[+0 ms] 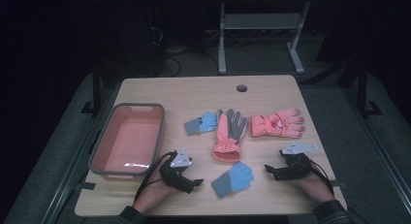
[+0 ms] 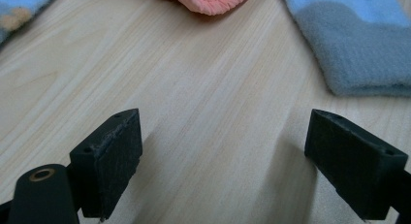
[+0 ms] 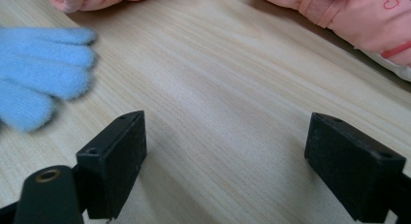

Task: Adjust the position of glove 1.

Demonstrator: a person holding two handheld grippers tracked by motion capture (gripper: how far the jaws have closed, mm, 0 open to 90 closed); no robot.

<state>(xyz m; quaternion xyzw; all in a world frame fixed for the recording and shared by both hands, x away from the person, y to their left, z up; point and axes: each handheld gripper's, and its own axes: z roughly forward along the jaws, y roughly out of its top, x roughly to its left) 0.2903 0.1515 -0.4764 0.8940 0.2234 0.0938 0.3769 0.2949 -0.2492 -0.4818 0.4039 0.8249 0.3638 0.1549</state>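
Note:
Several gloves lie on the wooden table. A blue knit glove rests near the front edge, between my two grippers. A second blue glove lies farther back, beside an orange and grey glove and a pink padded glove. My left gripper rests on the table at the front left, jaws wide apart over bare wood; the blue glove lies ahead to its right. My right gripper sits at the front right, open over bare wood, with the blue glove's fingers off to its left.
A pink bin with a grey rim stands at the table's left side, its inside bare. A round cable hole is at the table's far edge. Beyond the table stand metal desk legs on a dark floor.

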